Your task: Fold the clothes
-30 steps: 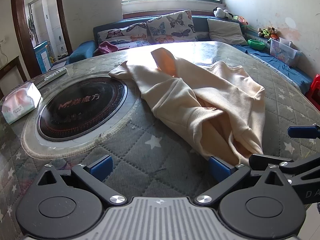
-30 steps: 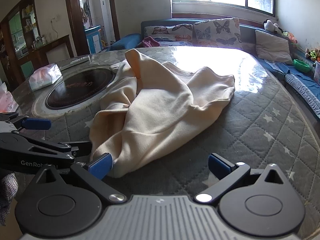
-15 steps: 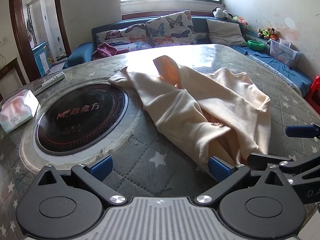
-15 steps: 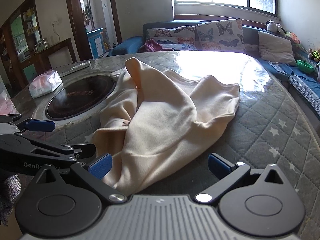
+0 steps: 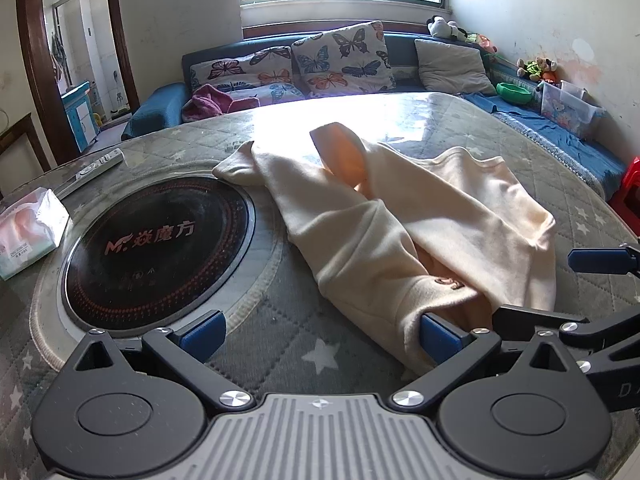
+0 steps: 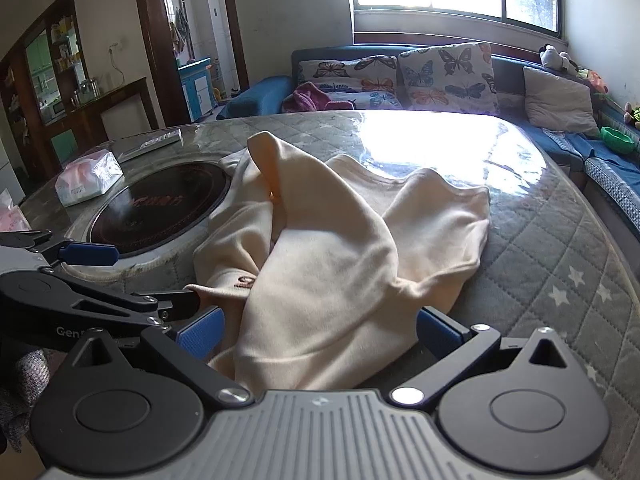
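Observation:
A crumpled cream sweatshirt (image 5: 384, 240) lies on the round table's grey quilted star cover (image 5: 280, 332), one sleeve end sticking up. In the left wrist view my left gripper (image 5: 320, 332) is open just above the cover, its right fingertip (image 5: 440, 334) against the sweatshirt's near edge. My right gripper (image 5: 560, 288) shows at the right edge, also open. In the right wrist view the sweatshirt (image 6: 340, 264) fills the gap of my open right gripper (image 6: 319, 330), its near fold lying between the blue pads. The left gripper (image 6: 152, 278) reaches in from the left, beside the hem.
A black round cooktop (image 5: 156, 244) is set into the table left of the sweatshirt. A tissue pack (image 5: 28, 232) and a remote (image 5: 100, 166) lie at the far left. A sofa with butterfly cushions (image 5: 340, 60) stands behind, and a blue bench (image 5: 560, 140) runs along the right.
Both grippers have moved forward and closer to the sweatshirt's near edge. The cloth now lies deeper between the right gripper's open fingers. Both stay open.

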